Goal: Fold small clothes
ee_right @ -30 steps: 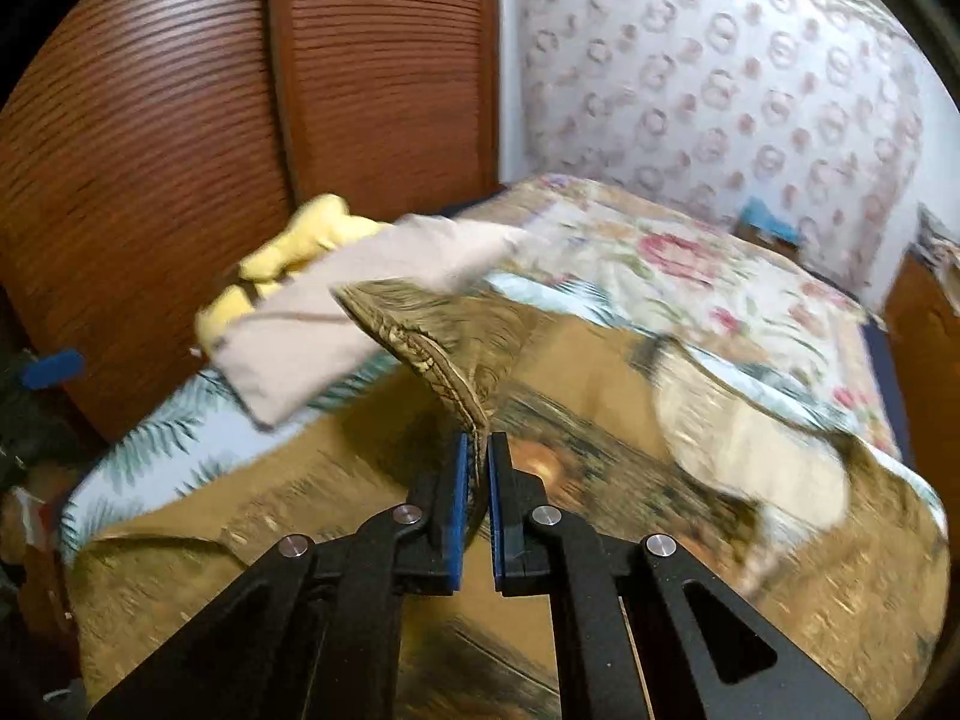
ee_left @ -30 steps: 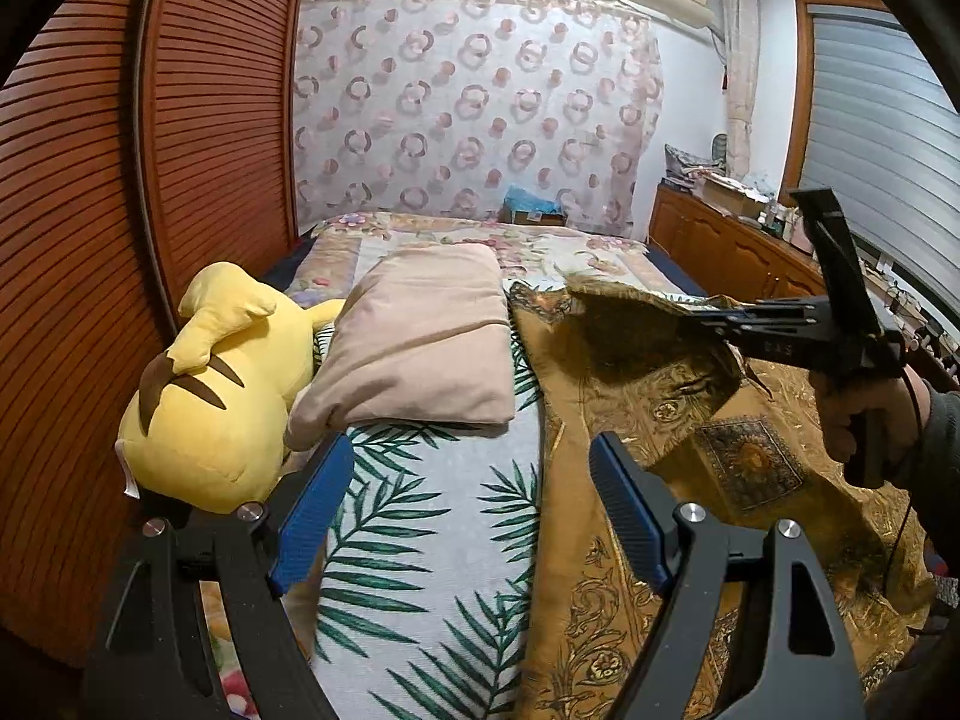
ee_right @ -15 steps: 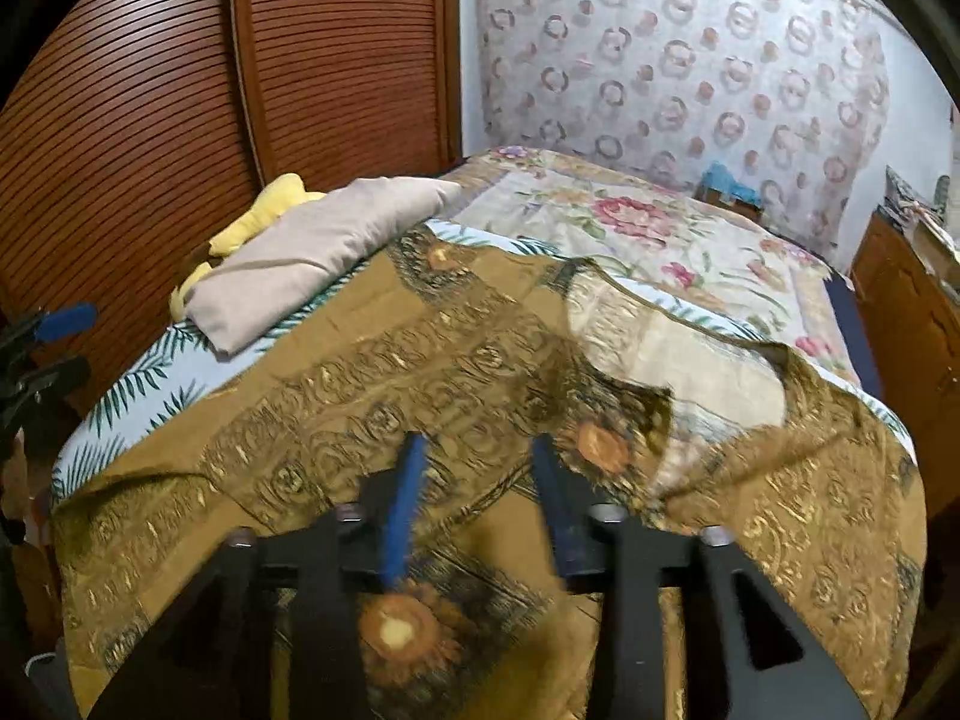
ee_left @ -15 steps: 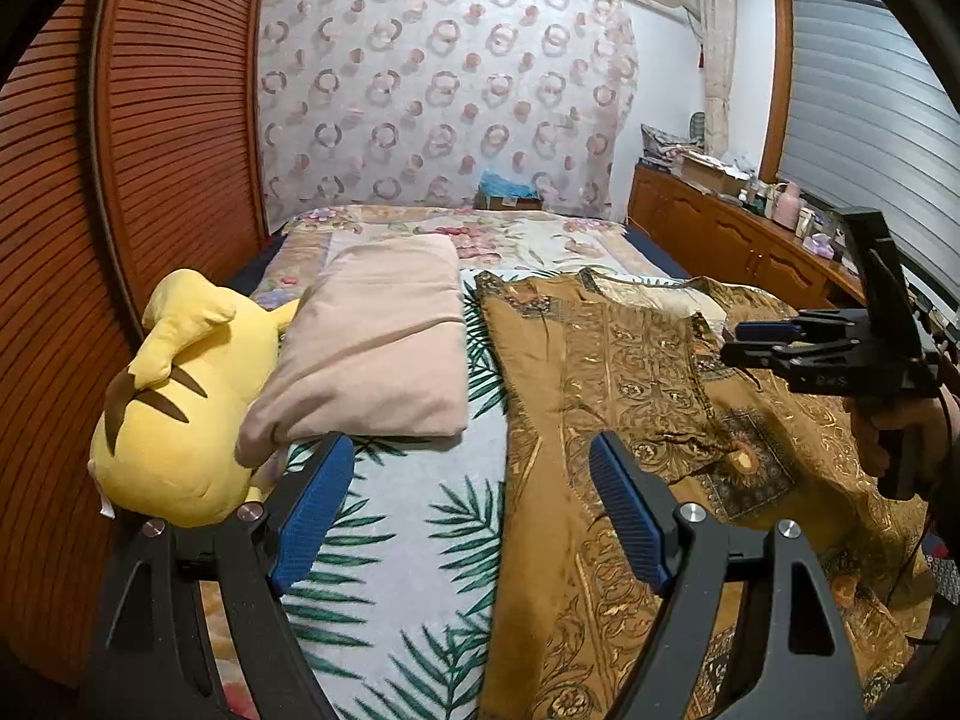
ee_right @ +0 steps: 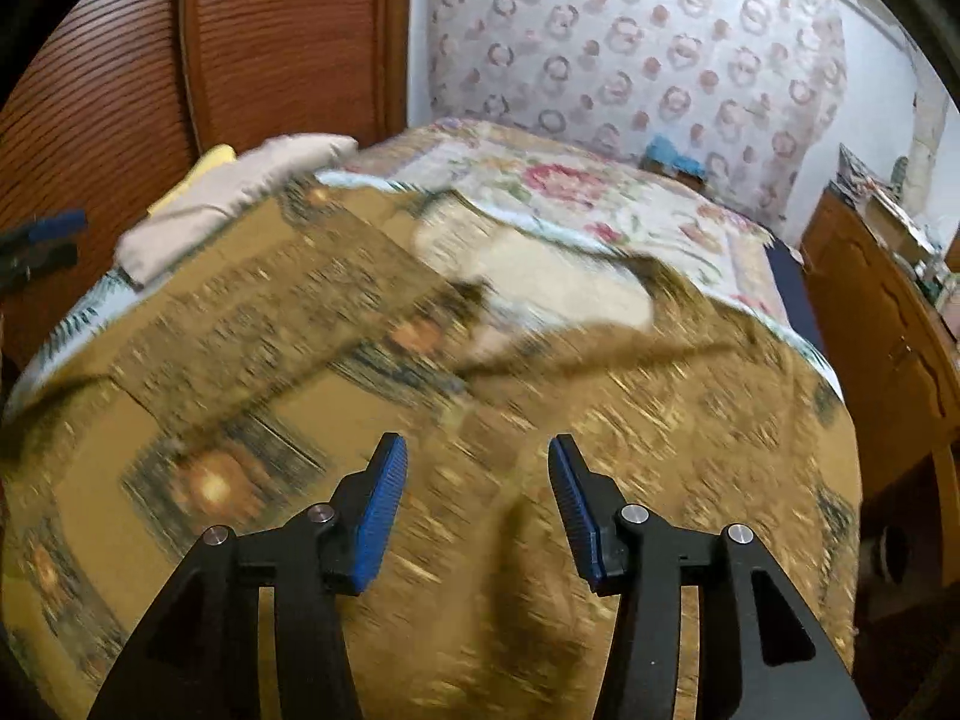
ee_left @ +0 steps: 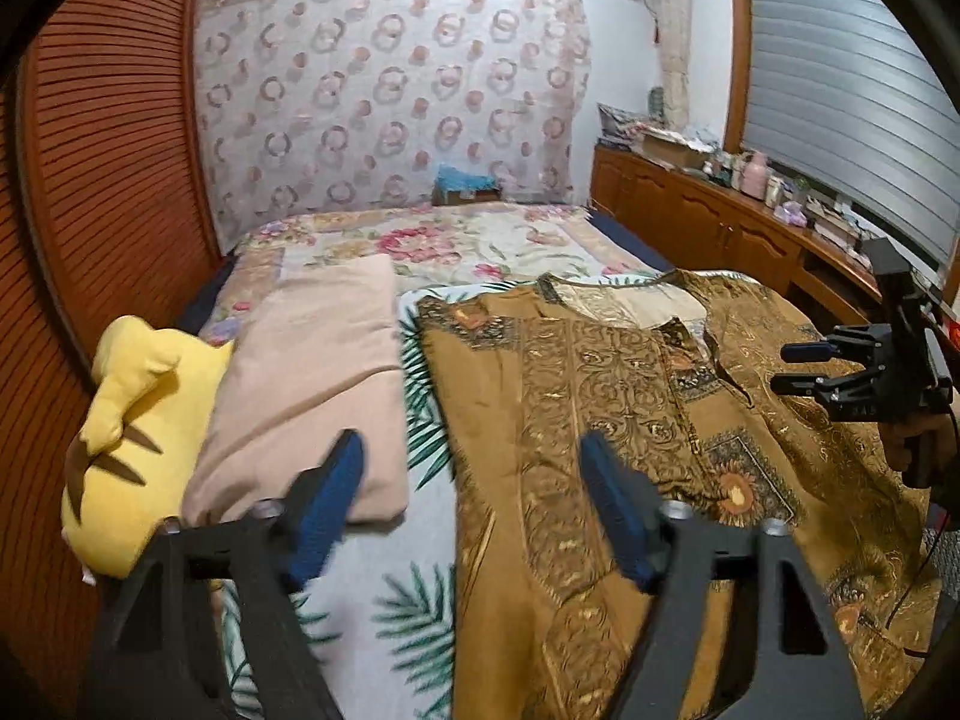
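Note:
A mustard-gold patterned garment [ee_left: 630, 420] lies spread flat on the bed, neckline toward the far end. It fills the right wrist view [ee_right: 450, 390], blurred. My left gripper [ee_left: 474, 498] is open and empty above the garment's left edge. My right gripper [ee_right: 477, 498] is open and empty, hovering over the garment's right half; it also shows in the left wrist view [ee_left: 798, 369].
A beige pillow [ee_left: 312, 378] and a yellow plush toy [ee_left: 132, 438] lie on the left of the bed by the wooden slatted wall [ee_left: 102, 180]. A wooden cabinet [ee_left: 720, 228] with clutter runs along the right. A floral bedspread [ee_left: 456, 246] covers the far end.
My right gripper let go of the garment's corner, opened wide and drew back to the right. The lifted flap now lies flat. My left gripper moved forward, still open.

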Demonstrator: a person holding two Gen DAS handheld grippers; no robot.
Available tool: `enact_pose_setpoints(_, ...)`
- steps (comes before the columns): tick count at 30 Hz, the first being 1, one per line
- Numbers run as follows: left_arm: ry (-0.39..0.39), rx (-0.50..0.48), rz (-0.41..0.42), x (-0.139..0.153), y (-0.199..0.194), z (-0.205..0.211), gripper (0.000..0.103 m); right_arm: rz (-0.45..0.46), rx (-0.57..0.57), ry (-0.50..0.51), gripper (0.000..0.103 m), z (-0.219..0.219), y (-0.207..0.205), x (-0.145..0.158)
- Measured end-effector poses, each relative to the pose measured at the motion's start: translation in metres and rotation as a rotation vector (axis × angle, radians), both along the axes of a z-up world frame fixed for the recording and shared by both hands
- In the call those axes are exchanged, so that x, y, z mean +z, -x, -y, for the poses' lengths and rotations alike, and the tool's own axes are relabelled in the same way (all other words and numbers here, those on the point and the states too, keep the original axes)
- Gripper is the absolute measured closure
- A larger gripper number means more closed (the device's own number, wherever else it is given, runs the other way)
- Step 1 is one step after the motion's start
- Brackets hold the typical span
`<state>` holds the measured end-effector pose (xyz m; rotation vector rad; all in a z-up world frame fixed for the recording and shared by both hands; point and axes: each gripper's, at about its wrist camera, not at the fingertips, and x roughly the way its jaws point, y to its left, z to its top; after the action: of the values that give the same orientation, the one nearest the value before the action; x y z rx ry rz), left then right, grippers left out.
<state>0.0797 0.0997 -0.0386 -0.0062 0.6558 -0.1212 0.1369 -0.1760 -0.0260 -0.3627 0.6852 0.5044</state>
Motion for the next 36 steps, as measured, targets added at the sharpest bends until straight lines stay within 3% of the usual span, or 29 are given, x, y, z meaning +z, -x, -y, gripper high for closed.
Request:
enact_pose_setpoints(3,0.002,-0.023,-0.03,-0.004,-0.019,0.005,0.05,-0.023,-0.024,0.019,0.052,0.015,-0.005,-0.008)
enact_pose_setpoints(6,-0.01,-0.04,-0.049,-0.006,-0.036,0.011,0.051,-0.05,-0.044,0.033,0.052,0.022,-0.009,-0.016)
enact_pose_setpoints(12,-0.034,-0.048,-0.108,-0.018,-0.085,0.01,0.054,-0.053,-0.033,-0.06,0.046,0.033,-0.003,-0.018)
enact_pose_setpoints(20,-0.062,-0.022,-0.175,-0.031,-0.15,0.004,0.06,-0.056,-0.02,-0.058,0.04,0.036,-0.008,-0.021)
enact_pose_setpoints(30,-0.107,0.004,-0.243,-0.048,-0.19,0.004,0.061,-0.058,-0.015,-0.057,0.037,0.034,-0.011,-0.019)
enact_pose_setpoints(33,-0.109,-0.007,-0.258,-0.05,-0.194,0.006,0.087,-0.059,-0.009,-0.058,0.036,0.033,-0.011,-0.018)
enact_pose_setpoints(36,-0.097,-0.014,-0.238,-0.044,-0.191,0.005,0.097,-0.059,-0.009,-0.058,0.036,0.033,-0.011,-0.019)
